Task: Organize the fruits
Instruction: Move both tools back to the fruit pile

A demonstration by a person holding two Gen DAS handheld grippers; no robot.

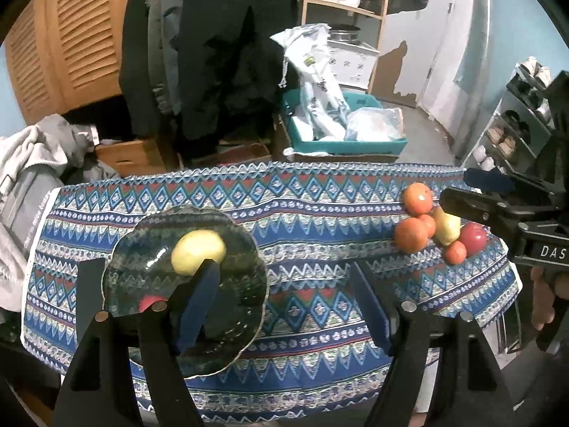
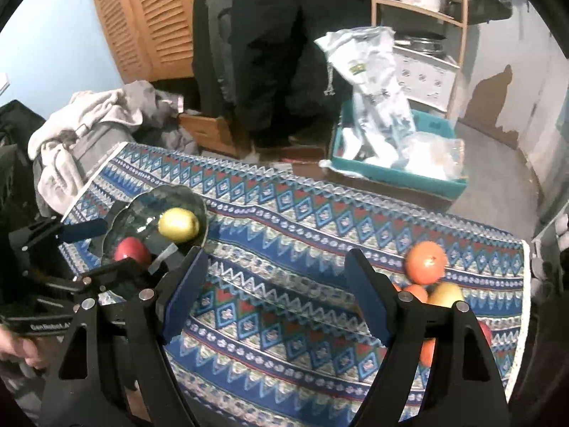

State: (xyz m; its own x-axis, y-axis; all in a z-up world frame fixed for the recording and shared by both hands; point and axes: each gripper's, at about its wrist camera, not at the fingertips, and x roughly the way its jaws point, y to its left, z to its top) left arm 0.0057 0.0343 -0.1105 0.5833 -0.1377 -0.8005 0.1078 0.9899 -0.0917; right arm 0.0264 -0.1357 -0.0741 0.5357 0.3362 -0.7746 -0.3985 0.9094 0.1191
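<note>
A glass plate (image 1: 234,306) on the patterned tablecloth (image 1: 302,220) holds a yellow apple (image 1: 199,252) and a red apple (image 1: 147,302), which is half hidden behind a finger. My left gripper (image 1: 284,284) hangs over the plate's right side, open and holding nothing. At the cloth's right end lies a heap of oranges (image 1: 418,197), a yellow fruit (image 1: 446,229) and a red apple (image 1: 474,236). My right gripper (image 2: 277,281) stands open over bare cloth, between the plate (image 2: 142,213) and the big orange (image 2: 425,261). In the left wrist view the right gripper (image 1: 455,188) reaches in just above the heap.
Beyond the table's far edge a teal crate (image 1: 355,142) with plastic bags stands on the floor, with cardboard boxes (image 1: 131,156) to its left. Grey clothes (image 1: 32,163) are piled at the left. A shoe rack (image 1: 515,131) stands right. A hand (image 1: 547,291) grips the right tool.
</note>
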